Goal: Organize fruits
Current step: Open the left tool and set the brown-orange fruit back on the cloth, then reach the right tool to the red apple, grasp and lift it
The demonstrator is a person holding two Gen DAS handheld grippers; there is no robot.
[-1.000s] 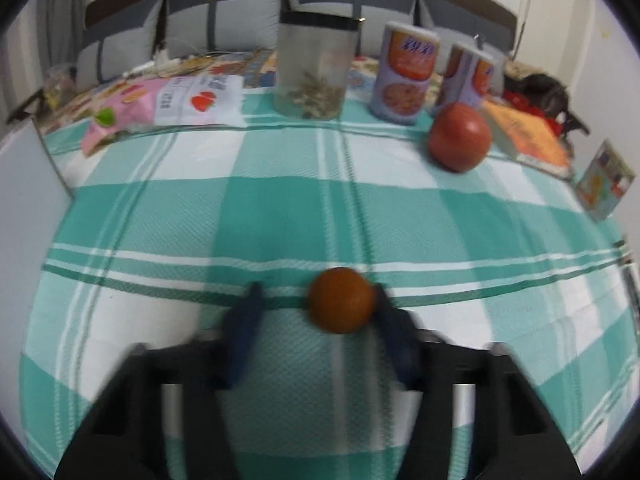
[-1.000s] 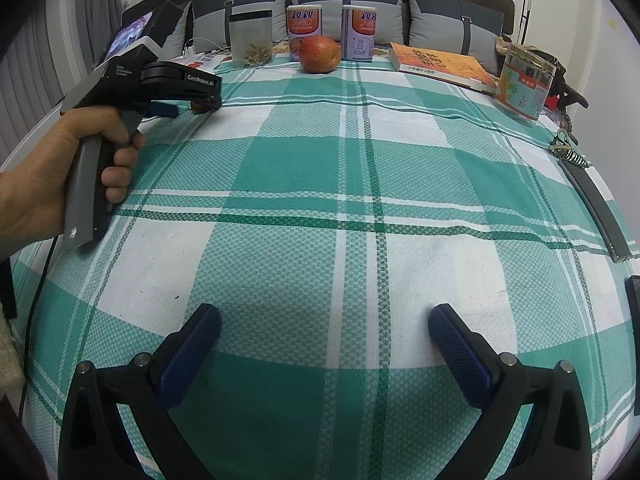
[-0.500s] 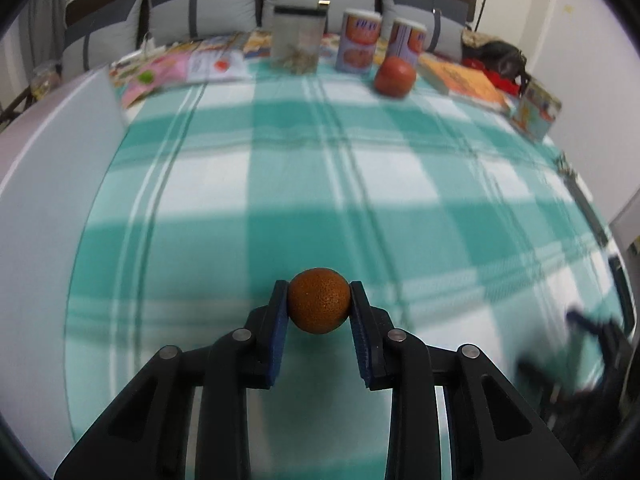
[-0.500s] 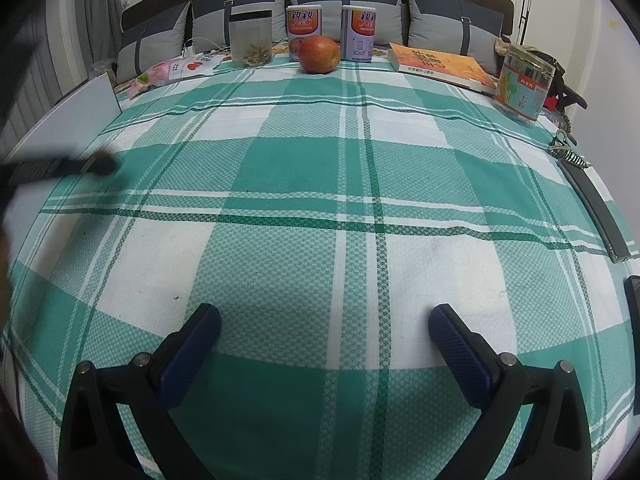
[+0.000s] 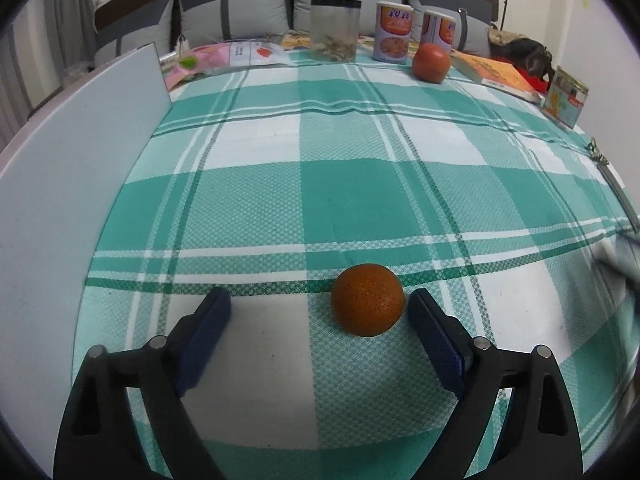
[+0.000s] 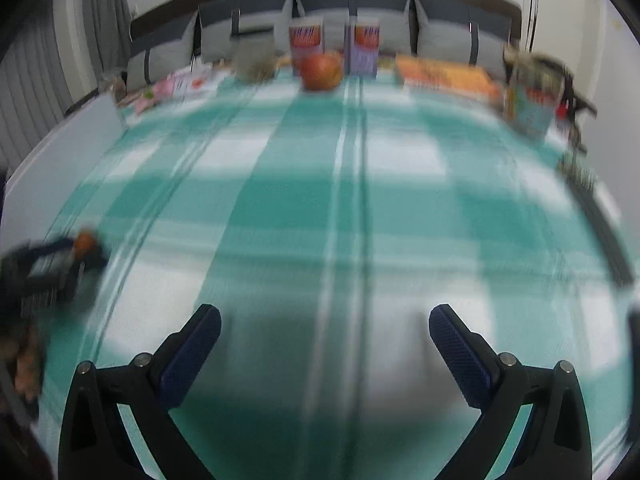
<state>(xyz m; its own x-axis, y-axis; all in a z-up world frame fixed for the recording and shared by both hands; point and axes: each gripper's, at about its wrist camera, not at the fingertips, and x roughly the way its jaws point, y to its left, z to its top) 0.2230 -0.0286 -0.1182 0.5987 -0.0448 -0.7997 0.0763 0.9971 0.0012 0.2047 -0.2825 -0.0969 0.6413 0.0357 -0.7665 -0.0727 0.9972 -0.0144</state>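
Observation:
A small orange lies on the green-and-white checked cloth, between the fingers of my open left gripper and close to its right finger. A red apple sits at the far end of the cloth. In the blurred right wrist view my right gripper is open and empty over the cloth, the apple is far ahead, and the left gripper with the orange shows at the left edge.
At the far end stand a clear jar, two cans, snack packets, an orange book and a small box. A white board runs along the left side.
My left gripper came back toward the near end, set the orange down on the cloth and opened. The right wrist view has become blurred and shifted.

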